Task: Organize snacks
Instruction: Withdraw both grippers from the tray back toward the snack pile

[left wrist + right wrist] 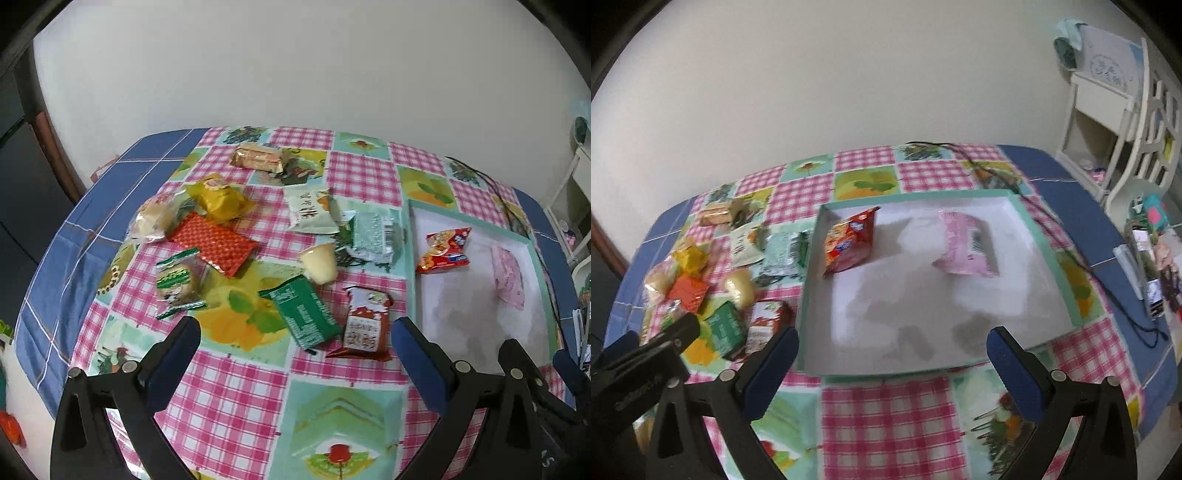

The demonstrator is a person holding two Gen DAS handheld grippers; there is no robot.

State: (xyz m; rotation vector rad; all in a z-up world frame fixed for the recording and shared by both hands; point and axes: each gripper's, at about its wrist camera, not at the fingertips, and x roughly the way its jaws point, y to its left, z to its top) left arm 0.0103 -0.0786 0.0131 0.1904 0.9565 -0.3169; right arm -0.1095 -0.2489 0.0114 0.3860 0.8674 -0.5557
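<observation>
Altogether, two packets lie inside the shallow white tray [1039,240] with the teal rim: a red cracker packet [849,242] near its far left corner and a pink packet [964,245] to the right of it, the two well apart. Ten more snacks are scattered on the checked tablecloth [236,406] left of the tray. They are a gold-wrapped bar [258,158] farthest back, a yellow packet [218,197], a clear-wrapped bun [153,218], a red patterned packet [214,243], a white-and-green packet [308,212], a silvery-green packet [371,236], a small pudding cup [319,264] on its side, a clear green-printed cookie packet [177,284], a dark green packet [301,317] and a red-and-white packet [365,325], these last two touching.

The left gripper [295,339] hangs above the near part of the cloth, its blue-padded fingers [184,347] spread wide and holding nothing, with the dark green and red-and-white packets just ahead between them. The right gripper [892,349] hovers over the tray's near edge, fingers [1012,354] likewise wide apart and empty.
</observation>
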